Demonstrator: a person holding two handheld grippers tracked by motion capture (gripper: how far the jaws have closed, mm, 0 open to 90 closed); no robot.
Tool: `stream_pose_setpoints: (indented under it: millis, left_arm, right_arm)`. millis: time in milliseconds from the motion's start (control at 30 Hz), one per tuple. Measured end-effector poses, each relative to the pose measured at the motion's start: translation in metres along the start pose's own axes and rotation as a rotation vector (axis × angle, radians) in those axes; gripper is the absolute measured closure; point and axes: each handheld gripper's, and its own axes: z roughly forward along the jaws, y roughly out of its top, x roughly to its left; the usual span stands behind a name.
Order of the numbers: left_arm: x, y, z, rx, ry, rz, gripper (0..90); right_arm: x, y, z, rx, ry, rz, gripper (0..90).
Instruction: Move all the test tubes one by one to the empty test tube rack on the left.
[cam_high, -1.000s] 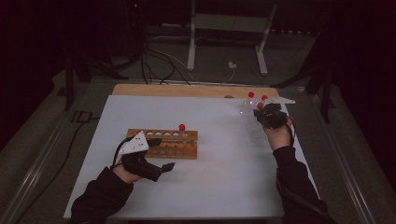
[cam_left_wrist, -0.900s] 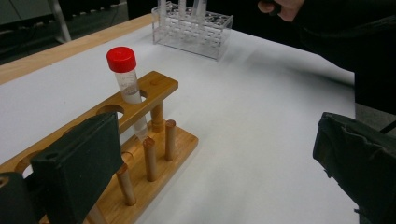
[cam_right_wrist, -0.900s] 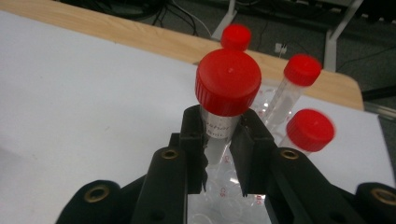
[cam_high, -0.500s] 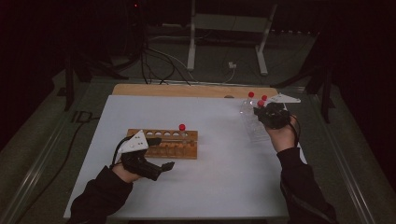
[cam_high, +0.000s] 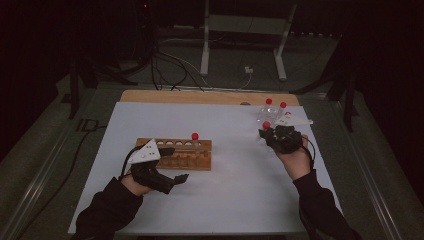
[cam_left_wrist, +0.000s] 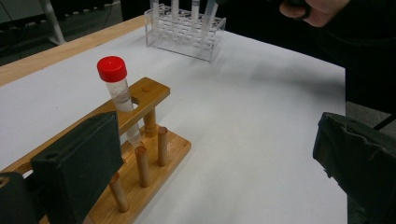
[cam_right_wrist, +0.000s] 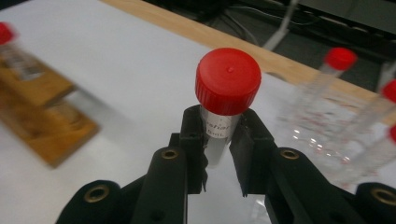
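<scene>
Red-capped tube (cam_right_wrist: 227, 100) pinched upright between right gripper (cam_right_wrist: 219, 140) jaws, held above white table (cam_high: 235, 195) just beside clear rack (cam_high: 267, 116) with more capped tubes. Second capped tube (cam_left_wrist: 119, 95) stands tilted in end hole of wooden rack (cam_left_wrist: 149, 140). Left gripper (cam_high: 175, 179) near wooden rack, jaws spread, empty.

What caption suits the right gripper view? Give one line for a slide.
Right gripper clamps a red-capped tube above the white table.
</scene>
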Motion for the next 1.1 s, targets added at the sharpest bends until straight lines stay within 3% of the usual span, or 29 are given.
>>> stream_pose_setpoints:
  millis: [667,1100]
  left_arm:
    - [-0.005,0.008,0.006,-0.004,-0.027,0.014,2.4]
    - [-0.013,0.013,0.020,-0.002,-0.054,0.031,7.2]
  right_arm:
    - [0.074,-0.024,-0.011,0.018,0.212,-0.104,75.4]
    - [0.113,-0.034,-0.002,0.062,0.327,-0.169,75.4]
